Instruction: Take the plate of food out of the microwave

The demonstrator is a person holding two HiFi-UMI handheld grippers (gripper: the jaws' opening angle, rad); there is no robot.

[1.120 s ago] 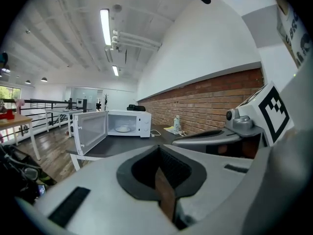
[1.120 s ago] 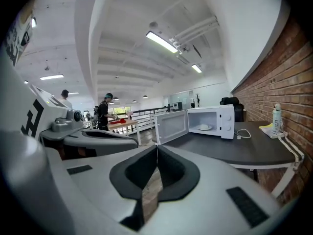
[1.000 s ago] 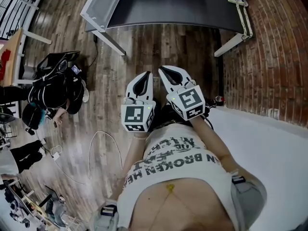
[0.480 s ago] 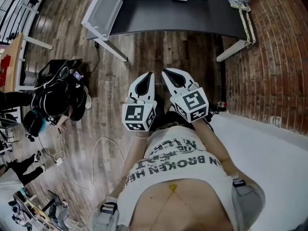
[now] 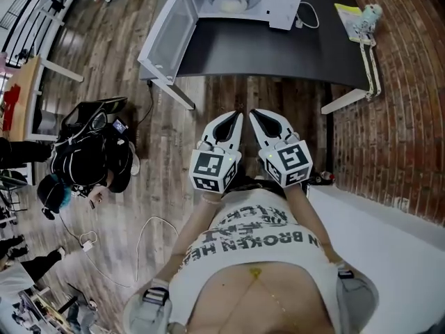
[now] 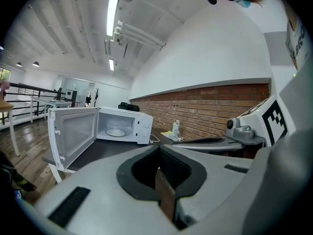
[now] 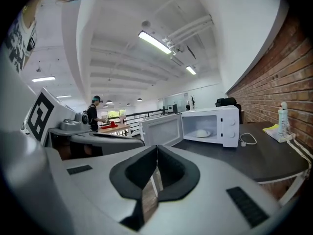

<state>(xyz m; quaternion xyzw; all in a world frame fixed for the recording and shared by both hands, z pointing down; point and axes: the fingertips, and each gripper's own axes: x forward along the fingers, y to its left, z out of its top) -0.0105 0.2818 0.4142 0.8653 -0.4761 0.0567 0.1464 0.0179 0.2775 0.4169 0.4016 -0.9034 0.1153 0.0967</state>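
While your left gripper (image 5: 235, 119) hangs with jaws pressed together, empty, the white plate of pale food (image 5: 229, 2) sits inside the open white microwave (image 5: 281, 9) on the dark table (image 5: 278, 51) ahead. Your right gripper (image 5: 257, 117), just beside it, is likewise closed on nothing.

White plastic left gripper (image 5: 235, 120) and matching right gripper (image 5: 257, 119) being held side by side before the torso, both pointing forward and slightly down, each pair of jaws pressing together, gripping nothing
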